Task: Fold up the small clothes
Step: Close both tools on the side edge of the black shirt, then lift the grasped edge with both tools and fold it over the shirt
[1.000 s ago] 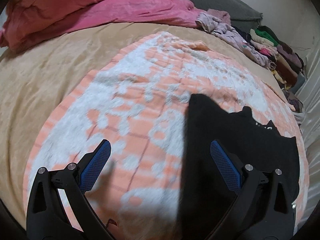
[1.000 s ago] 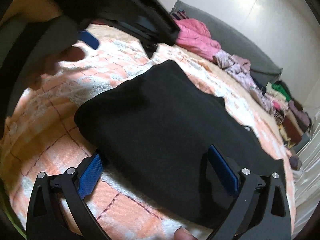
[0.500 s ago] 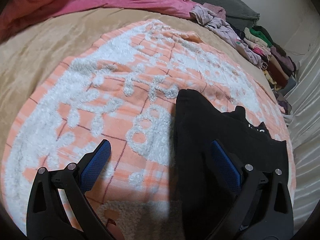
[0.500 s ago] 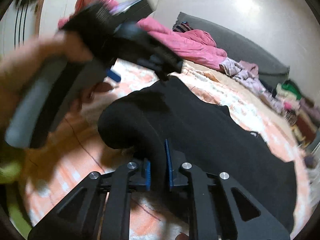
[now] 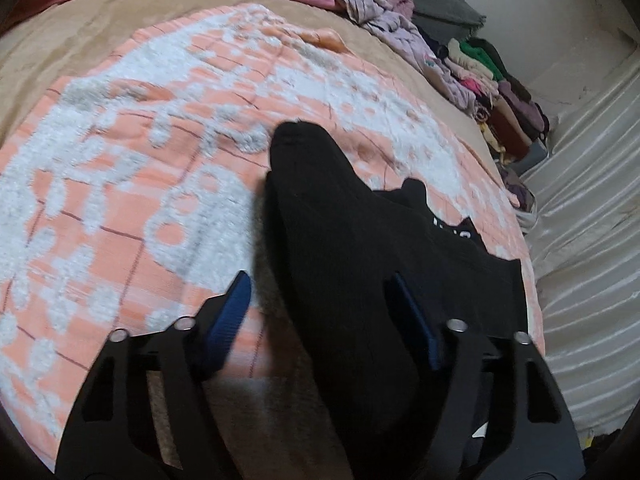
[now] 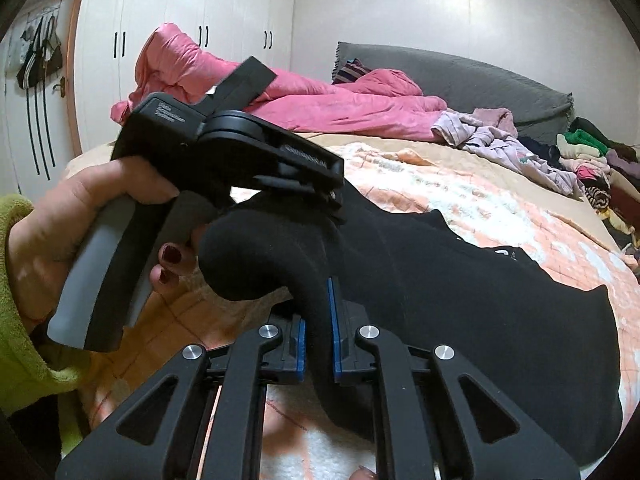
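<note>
The bed (image 5: pixel 60 52) carries an orange-and-white tufted blanket (image 5: pixel 132 184); on it, toward four o'clock, lies the black knit garment (image 5: pixel 360 264). The right gripper (image 6: pixel 317 320) pinches a raised fold. The left gripper (image 5: pixel 320 304) has just been closing, fingers (image 5: pixel 230 314) straddling the fabric without pressing it.

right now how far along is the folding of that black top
Early. Done: the right tool is shut on the near edge of the black top, lifting it off the orange blanket. In hand: the left tool straddles a raised ridge, jaws just been closing, pads not yet pressing. Left: the fold itself, then the loose clothes pile.
</note>
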The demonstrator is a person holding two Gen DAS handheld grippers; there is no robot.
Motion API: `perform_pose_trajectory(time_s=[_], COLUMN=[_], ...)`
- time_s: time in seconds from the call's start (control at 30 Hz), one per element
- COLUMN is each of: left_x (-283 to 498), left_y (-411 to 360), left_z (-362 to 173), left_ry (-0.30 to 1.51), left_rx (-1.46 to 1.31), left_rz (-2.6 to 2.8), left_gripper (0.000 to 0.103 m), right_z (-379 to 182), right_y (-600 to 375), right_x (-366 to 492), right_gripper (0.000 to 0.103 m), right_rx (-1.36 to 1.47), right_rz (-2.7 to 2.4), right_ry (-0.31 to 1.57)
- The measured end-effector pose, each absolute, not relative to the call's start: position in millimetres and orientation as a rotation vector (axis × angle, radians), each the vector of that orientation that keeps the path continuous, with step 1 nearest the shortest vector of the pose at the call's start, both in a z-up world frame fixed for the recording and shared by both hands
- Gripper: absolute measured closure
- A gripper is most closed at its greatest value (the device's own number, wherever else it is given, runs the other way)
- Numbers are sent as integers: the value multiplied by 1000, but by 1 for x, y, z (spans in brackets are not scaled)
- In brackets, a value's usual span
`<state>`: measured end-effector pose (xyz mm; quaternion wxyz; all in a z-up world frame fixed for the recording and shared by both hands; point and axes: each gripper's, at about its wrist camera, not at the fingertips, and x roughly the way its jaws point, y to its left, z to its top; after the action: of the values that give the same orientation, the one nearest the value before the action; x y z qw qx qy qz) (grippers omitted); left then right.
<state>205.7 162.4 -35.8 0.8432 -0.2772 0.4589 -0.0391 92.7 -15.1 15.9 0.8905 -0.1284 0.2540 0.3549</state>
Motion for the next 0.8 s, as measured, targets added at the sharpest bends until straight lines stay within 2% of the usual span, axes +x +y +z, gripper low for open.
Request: perform_pose_trajectory(time_s=[0.07, 0.13, 0.27, 0.8], left_x=[207, 207, 206, 194], left_y=[157, 151, 141, 75], left_z=[-38, -37, -26, 50], left_ry=[982, 989, 969, 853], left_rx=[-589, -579, -527, -365], left_rz=[-100, -104, -85, -88], left_gripper=[66, 75, 84, 88], right_z=[15, 14, 16, 45], right_y=[-15, -15, -18, -78], right_x=[90, 90, 88, 78], right_gripper=[96, 96, 96, 97], right_rx=[-272, -273, -276, -147], right_rz=[731, 727, 715, 635], right_ry=[524, 526, 515, 426])
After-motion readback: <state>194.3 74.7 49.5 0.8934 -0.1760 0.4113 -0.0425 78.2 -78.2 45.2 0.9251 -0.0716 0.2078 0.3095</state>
